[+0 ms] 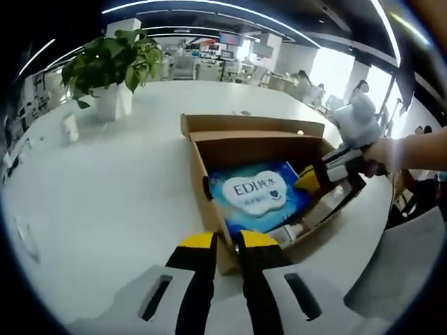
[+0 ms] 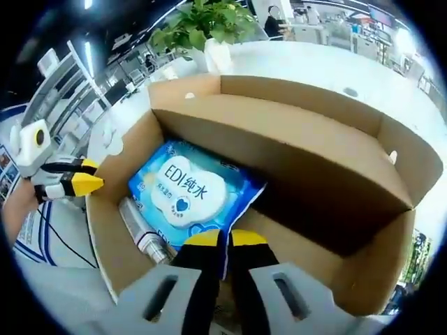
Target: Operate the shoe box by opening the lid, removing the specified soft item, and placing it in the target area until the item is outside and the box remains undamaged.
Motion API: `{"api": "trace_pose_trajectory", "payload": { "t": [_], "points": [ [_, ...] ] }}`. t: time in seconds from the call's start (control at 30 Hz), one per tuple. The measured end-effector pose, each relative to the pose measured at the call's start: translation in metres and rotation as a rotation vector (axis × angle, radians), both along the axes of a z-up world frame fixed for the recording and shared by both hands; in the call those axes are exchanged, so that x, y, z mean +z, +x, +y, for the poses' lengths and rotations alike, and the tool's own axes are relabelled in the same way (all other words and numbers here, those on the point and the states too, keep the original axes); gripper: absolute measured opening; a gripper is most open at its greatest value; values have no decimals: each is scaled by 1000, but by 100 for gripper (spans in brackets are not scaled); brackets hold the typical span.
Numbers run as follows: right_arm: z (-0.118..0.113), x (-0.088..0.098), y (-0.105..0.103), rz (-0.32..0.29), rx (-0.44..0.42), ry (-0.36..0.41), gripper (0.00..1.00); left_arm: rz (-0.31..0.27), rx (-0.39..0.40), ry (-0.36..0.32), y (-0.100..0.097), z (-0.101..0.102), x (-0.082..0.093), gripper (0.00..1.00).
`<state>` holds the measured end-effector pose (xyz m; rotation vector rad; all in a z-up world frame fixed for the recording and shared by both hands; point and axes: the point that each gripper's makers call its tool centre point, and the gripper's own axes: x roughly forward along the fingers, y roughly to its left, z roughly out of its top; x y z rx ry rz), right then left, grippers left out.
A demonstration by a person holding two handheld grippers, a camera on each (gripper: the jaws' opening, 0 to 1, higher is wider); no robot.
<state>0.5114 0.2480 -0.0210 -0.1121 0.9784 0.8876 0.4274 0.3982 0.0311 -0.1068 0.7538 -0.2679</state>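
Right gripper (image 2: 222, 241) sits inside the shoe box (image 2: 328, 174), jaws pinched nearly together at the near edge of the blue wipes pack (image 2: 188, 195). I read it as clamped on that edge, though the tips hide the contact, so I hedge. Left gripper (image 1: 223, 241) rests at the box's near outer wall with jaws almost closed; I cannot tell whether it pinches the cardboard or just hovers against it.

Wipes pack lies flat on the box floor, toward the side nearest the left gripper, with a slim tube (image 2: 143, 234) just beside it along the wall. Lid flap (image 1: 251, 125) is already folded back. Box stands on the white desk (image 1: 105, 202), well apart from the potted plant (image 1: 112, 70) near the far edge.

Risks as I judge them:
- thin grip on soft film; the pack may slip or tear on the lift
- pack could drag the tube along (they look to be touching)
- an unsteadied box may slide, or its wall crease
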Motion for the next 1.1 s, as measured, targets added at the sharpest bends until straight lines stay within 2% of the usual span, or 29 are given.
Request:
{"api": "trace_pose_trajectory", "payload": {
  "t": [0.13,0.5,0.73,0.8,0.9,1.1],
  "points": [
    [-11,3,2,-24,-1,-23,1,9,7,-3,0,0,0,11],
    [-34,4,6,-33,-32,-50,1,37,-14,30,-1,0,-1,11],
    [-32,5,6,-38,-27,-50,1,62,-37,58,0,-1,0,11],
    [-32,6,6,-38,-27,-48,1,49,-31,81,3,1,5,11],
    [-32,6,6,-37,-28,-44,1,24,-25,84,9,0,17,18],
    [-33,6,6,-45,-23,-45,1,-18,-81,144,28,-11,35,23]
  ]
}}
